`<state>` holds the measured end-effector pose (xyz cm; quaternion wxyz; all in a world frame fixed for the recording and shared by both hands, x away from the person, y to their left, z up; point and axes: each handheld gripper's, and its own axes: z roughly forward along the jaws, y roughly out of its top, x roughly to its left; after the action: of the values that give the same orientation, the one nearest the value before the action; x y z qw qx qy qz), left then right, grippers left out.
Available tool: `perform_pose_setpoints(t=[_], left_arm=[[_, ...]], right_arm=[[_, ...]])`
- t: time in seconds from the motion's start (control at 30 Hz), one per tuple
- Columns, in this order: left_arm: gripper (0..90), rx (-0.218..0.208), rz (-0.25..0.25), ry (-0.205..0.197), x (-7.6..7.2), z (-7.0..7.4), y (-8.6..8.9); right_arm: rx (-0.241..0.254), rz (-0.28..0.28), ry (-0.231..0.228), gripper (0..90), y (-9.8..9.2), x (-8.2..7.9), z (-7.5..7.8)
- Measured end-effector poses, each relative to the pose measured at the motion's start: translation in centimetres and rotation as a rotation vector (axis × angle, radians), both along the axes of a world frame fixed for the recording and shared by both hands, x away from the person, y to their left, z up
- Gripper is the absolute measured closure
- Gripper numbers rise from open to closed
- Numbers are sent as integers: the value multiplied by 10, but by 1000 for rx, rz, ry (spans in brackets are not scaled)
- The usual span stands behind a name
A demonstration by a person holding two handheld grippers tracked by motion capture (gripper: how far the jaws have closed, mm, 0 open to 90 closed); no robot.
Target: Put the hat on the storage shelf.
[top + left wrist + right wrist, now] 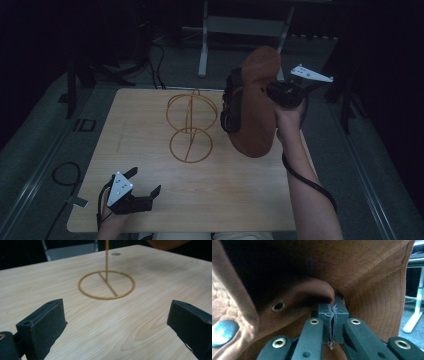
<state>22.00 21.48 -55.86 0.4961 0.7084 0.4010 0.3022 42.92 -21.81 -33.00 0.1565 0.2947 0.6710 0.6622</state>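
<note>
Right gripper [333, 322]: jaws clenched on a fold of brown quilted fabric, the pads pressed together with only the thin edge of cloth between them. The fabric belongs to a brown hat [255, 102], a soft brimmed piece with a dark strap or band along its left side in the high view and metal eyelets [278, 306] seen close up in the right gripper view. The hat is held clear of the surface [150, 200], above its far right part, hanging to the left of the right gripper [280, 95] as the high view shows it. Its long axis runs from far to near in that view, the upper end tipped away toward the far edge and the lower end hanging over the right side of the surface. Left gripper [147, 182]: jaws released and standing wide, nothing between them, low over the near left corner of the surface. Ahead of these jaws, well apart, stands a gold wire stand [191, 125]: a ring base [107, 285] flat on the surface, a thin upright post [107, 260] rising from its cross bar, and an upper ring structure on top. The stand sits near the middle of the surface, just left of the hanging hat. Bare wood lies between the left gripper and the stand, and along the near edge.
</note>
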Motion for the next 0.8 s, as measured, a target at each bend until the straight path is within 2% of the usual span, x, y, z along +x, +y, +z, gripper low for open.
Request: perform_pose_setpoints(t=[0.07,0.13,0.33,0.43,0.57,0.63,0.8], left_arm=[[21,1,11,6,1,-1,2],[22,10,52,29,2,-5,8],[22,20,112,77,5,-12,16],[22,24,133,85,6,-13,19],[22,0,147,78,5,-13,23],[22,-3,152,81,5,-13,23],[22,-9,146,77,4,-13,23]], right_arm=[[0,0,3,877,4,3,2],[3,4,7,877,17,9,7],[-3,12,5,877,41,14,18],[-20,25,17,876,60,17,23],[-40,54,31,875,80,18,24],[-57,72,31,875,91,16,24],[-139,114,47,874,120,14,18]])
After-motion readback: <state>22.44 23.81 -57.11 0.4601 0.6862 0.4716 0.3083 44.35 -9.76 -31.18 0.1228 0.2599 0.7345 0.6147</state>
